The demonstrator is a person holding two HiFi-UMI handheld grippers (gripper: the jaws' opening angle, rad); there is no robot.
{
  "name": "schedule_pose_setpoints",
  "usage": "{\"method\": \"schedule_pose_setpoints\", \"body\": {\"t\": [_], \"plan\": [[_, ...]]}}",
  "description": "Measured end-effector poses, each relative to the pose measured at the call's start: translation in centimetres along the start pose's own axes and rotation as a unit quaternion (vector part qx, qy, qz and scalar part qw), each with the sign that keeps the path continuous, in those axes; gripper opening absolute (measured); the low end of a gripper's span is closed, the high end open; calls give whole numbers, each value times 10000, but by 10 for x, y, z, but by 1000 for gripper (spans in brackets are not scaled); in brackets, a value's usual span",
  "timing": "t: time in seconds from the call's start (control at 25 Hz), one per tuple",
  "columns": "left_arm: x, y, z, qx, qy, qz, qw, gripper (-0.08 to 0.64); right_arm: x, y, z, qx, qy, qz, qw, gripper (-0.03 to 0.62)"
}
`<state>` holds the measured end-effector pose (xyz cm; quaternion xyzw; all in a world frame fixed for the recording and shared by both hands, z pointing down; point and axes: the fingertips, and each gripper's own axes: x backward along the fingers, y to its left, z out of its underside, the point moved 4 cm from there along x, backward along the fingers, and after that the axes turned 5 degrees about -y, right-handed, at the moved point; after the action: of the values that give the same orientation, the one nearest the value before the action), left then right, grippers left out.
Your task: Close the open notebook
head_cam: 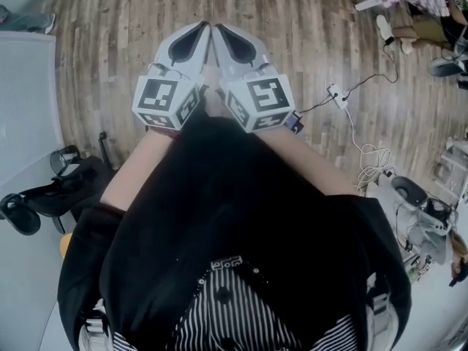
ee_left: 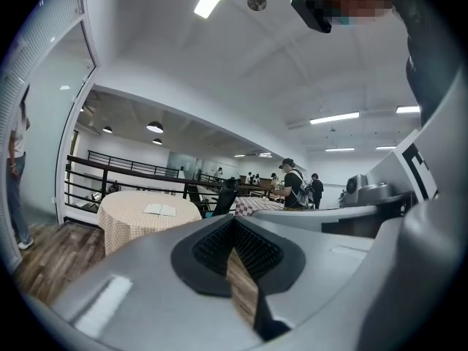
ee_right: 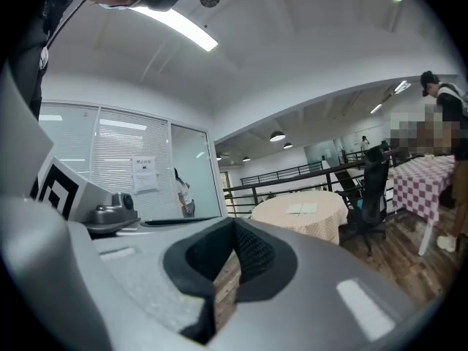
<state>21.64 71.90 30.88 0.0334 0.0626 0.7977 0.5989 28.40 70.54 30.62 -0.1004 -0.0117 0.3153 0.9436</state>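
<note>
Obs.: wood floor (head_cam: 110, 35) is running out under and ahead of both claws. No work surface is lying within reach of either.

Round table (ee_left: 139, 234) with a pale checked cloth is standing well ahead of the claws. It is showing a little left of the left claw's line and a little right of the right claw's line, so roughly dead ahead of the pair. Black chair (ee_right: 373, 189) is standing just right of the table, as the right claw sees it.

Left claw (head_cam: 205, 26) and right claw (head_cam: 218, 28) are being held side by side, tips nearly touching each other and pointing about level. On each, the jaws are meeting at the tip and gripping nothing.

Notebook (ee_left: 159, 210) is lying open and flat on the table top, far beyond both claws.

Judgement: the step in hand is the approach; closing is not yet starting.

Notes for doing it well:
- Be coming up to the table's near edge, clear of the chair, until the notebook is lying just under the tips.
- Be spreading the claws apart before reaching in.
- Be pinning one half with one shut tip while the other is sliding under the far cover edge and folding it over.
- Risk: the cloth may be dragging with the notebook, so press lightly.
</note>
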Motion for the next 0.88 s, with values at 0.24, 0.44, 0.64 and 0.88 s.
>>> {"method": "schedule_pose_setpoints", "body": {"t": [0.24, 0.44, 0.64, 0.88], "plan": [[-51, 78, -14, -76, 115, 264, 9996, -5, -94, -22, -5, -161, 32, 212, 9996, 0], [-93, 159, -35, -242, 91, 411, 9988, -3, -185, -28, -18, -176, -46, 307, 9994, 2], [-122, 222, -47, -141, 56, 498, 9986, -3, -252, -30, -24, -95, -43, 459, 9989, 2], [-140, 258, -40, 55, 114, 597, 9981, -3, -290, -35, -18, -74, 108, 640, 9979, 0]]}}
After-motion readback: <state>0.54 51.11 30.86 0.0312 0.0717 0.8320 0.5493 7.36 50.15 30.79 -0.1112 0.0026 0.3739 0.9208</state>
